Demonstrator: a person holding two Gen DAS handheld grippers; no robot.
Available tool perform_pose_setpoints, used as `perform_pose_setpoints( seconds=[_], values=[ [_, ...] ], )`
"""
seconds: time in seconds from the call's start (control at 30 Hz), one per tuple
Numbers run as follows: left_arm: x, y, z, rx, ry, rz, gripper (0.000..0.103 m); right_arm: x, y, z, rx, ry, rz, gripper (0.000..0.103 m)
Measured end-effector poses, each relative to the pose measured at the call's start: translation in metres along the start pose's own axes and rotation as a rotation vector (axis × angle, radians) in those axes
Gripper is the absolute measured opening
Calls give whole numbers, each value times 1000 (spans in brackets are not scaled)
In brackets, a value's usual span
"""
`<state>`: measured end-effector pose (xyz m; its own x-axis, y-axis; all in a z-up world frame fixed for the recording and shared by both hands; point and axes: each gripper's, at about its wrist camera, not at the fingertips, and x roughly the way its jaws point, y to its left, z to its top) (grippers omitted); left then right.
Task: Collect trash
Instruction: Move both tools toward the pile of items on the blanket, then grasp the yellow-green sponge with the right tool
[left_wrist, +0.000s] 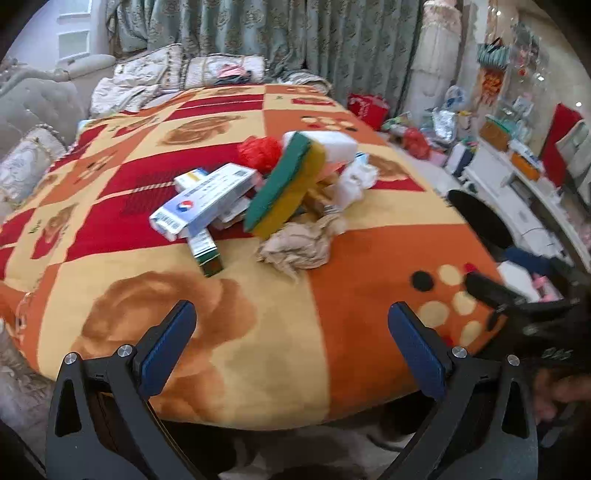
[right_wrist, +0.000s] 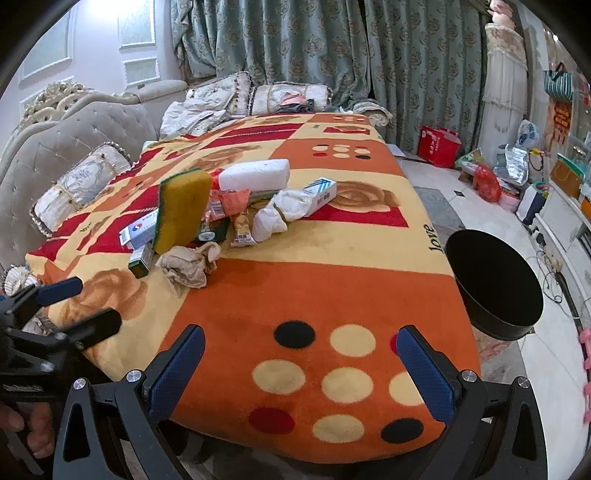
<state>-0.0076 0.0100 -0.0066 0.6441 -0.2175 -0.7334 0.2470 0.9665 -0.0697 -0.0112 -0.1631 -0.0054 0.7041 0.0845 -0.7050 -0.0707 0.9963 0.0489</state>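
A heap of trash lies mid-table on the patterned blanket (left_wrist: 258, 350): a yellow-green sponge (left_wrist: 286, 192) propped upright, white cartons (left_wrist: 205, 201), a crumpled brown paper (left_wrist: 295, 245), a red plastic wad (left_wrist: 258, 151), a white foam block (right_wrist: 255, 174) and white wrappers (right_wrist: 284, 212). A black round bin (right_wrist: 495, 282) stands beside the table's right edge. My left gripper (left_wrist: 291, 332) hovers open over the near edge, short of the heap. My right gripper (right_wrist: 301, 363) is open over the dotted corner, nothing between its fingers. The left gripper (right_wrist: 79, 302) also shows open at the right wrist view's left.
A grey tufted sofa (right_wrist: 74, 140) with cushions runs along the table's left and far sides. Green curtains (right_wrist: 332, 55) hang behind. A red bag (right_wrist: 439, 146) and cluttered packages sit on the floor at the right, near a white cabinet (left_wrist: 517, 192).
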Motion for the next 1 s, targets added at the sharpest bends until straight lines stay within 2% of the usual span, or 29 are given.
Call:
perform_pose_setpoints(
  seconds=[0.07,0.2,0.3,0.4,0.57,0.73,0.87,1.0],
  values=[
    [2,6,-2,-15,2,10,103,-2,0,6,1,-10,12,103],
    [3,20,-6,-52,15,34,103,-10,-2,26,30,-51,92,103],
    [4,30,-7,-93,36,11,103,-9,1,41,35,-69,126,103],
    [7,34,-7,-110,58,29,103,-4,6,49,39,-81,163,103],
    [8,41,-5,-127,51,47,103,17,17,62,72,-52,240,103],
    [17,46,5,-75,20,60,103,32,42,77,67,-38,337,100],
    [28,67,13,-95,10,76,103,52,62,93,41,-23,378,99],
    [34,88,13,-120,17,83,103,84,72,108,87,16,379,97]
  ],
)
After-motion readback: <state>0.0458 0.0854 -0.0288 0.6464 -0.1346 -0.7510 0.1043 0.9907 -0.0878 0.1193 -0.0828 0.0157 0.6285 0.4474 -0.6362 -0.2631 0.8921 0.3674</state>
